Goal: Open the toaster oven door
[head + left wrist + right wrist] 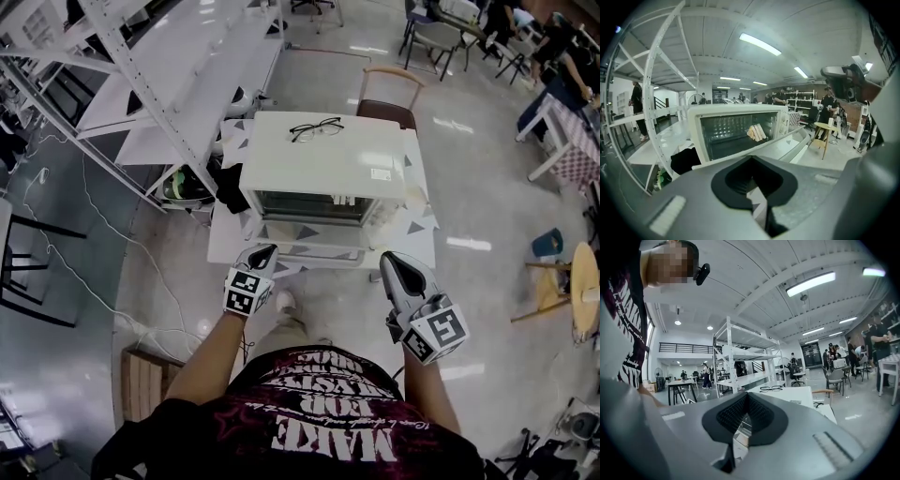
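Note:
A white toaster oven (323, 169) stands on a small white table (420, 239). Its glass door (309, 246) hangs open, folded down toward me. In the left gripper view the oven (736, 133) shows its lit inside with slices of bread (756, 132) on the rack, and the lowered door (787, 146) lies in front. My left gripper (266, 251) is shut and empty, just off the door's left front corner. My right gripper (390, 263) is also shut and empty, at the table's front right. The jaws of both (752, 180) (745, 416) are pressed together.
A pair of glasses (316, 128) lies on top of the oven. A wooden chair (389, 94) stands behind the table, a white shelving rack (141, 75) to the left, and a round wooden stool (583, 291) to the right. People are working at the far right.

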A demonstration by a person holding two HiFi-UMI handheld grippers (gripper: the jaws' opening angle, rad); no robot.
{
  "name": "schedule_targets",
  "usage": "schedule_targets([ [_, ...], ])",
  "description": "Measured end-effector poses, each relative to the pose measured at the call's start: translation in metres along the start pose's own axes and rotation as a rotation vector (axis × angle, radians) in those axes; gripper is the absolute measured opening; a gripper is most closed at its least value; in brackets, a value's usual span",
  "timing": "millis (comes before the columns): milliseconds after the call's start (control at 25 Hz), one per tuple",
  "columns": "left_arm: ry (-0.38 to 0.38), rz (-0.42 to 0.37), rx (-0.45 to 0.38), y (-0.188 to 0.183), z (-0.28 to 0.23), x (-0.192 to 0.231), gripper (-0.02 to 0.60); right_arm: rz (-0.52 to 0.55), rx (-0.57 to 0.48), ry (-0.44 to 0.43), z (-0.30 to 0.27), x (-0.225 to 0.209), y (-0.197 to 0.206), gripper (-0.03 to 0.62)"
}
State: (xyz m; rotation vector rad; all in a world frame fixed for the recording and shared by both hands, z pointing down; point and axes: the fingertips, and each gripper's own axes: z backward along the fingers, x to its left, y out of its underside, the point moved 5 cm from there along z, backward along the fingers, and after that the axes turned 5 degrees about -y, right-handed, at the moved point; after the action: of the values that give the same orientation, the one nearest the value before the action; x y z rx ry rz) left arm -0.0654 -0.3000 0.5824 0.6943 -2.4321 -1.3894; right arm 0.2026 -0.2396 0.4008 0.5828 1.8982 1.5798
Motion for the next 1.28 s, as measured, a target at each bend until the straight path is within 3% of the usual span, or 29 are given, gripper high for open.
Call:
schedule_targets([
  [440, 0.006, 0.083, 0.060, 0.061, 0.004, -0.024, 0.002, -0.003, 0.024, -0.033, 0.013, 0.013, 0.008, 0.026],
  [1000, -0.003, 0.166, 0.047, 0.125, -0.007, -0.035, 0.002, -0.024, 0.068, -0.035, 0.019, 0.016, 0.017, 0.026],
  [1280, -0.052, 0.213, 0.030, 0.151, -0.015, -0.040, 0.002, -0.034, 0.107, -0.038, 0.022, 0.015, 0.026, 0.026],
])
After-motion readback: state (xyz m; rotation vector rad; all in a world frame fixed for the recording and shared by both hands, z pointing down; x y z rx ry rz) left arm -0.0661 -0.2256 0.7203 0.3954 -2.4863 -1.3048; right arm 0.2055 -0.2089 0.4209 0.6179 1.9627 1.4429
